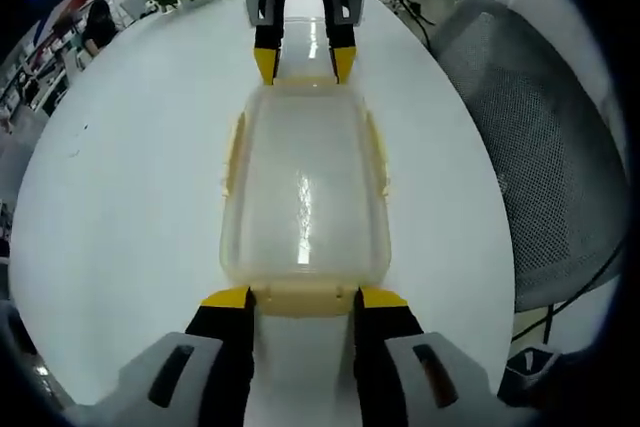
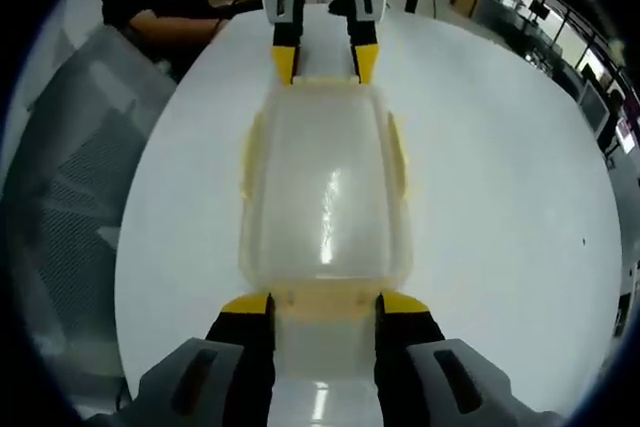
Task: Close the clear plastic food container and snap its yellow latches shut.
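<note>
Two grippers face each other across a white table [image 1: 120, 207], the clear container [image 1: 303, 197] lying lidded between them. Left gripper [image 1: 304, 299] and right gripper [image 2: 324, 304] each stand part-open, jaw tips flanking a yellow end latch [image 1: 304, 298].

Left tool [image 1: 302, 299]: two black jaws with yellow tips, each rising from a pale grey moulded shell that carries a dark oval recess. Right tool [image 2: 325, 304]: the same build, with black jaws, yellow tips and grey shells marked by dark slots. Seen from the front at the far end of each view, either tool shows grey side plates flanking its black jaws, the yellow tips tapering to blunt ends, and a white housing above them. No cables, screws or sleeves are discernible.
</note>
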A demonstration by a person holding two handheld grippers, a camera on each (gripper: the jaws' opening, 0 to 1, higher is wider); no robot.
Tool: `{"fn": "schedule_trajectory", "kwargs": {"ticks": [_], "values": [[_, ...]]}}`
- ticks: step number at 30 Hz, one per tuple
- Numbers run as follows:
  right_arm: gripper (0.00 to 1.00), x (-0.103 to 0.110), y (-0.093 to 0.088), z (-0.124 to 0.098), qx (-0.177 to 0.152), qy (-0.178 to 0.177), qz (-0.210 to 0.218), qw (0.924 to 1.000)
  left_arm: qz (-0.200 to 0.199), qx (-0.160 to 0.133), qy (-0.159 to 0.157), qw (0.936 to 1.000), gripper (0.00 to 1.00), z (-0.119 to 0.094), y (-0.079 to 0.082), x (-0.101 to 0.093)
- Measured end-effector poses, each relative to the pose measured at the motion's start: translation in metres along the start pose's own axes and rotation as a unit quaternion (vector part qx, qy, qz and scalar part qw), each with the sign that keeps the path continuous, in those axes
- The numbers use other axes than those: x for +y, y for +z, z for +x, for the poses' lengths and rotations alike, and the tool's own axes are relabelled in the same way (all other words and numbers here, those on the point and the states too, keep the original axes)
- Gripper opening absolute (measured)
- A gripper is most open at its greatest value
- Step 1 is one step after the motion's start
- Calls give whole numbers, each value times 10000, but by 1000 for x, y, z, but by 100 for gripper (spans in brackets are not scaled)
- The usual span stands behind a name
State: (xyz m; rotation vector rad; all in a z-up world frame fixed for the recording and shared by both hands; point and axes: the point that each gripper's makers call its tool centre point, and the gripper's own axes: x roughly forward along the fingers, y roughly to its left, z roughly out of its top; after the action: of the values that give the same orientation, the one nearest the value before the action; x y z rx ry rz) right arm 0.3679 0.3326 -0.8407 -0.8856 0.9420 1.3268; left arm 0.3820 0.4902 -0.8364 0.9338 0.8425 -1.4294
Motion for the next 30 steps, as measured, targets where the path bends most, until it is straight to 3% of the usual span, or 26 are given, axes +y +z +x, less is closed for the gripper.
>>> {"fn": "schedule_trajectory", "kwargs": {"ticks": [4, 18, 30], "values": [[37, -2, 0, 0, -53, -15, -22, 10000, -9, 49, 154, 9999, 37, -1, 1, 0], [39, -3, 1, 0, -54, -33, -15, 10000, -53, 191, 219, 9996, 38, -1, -1, -1], [39, -4, 0, 0, -96, -5, -18, 10000, -121, -49, 99, 9999, 38, -1, 0, 0]]}}
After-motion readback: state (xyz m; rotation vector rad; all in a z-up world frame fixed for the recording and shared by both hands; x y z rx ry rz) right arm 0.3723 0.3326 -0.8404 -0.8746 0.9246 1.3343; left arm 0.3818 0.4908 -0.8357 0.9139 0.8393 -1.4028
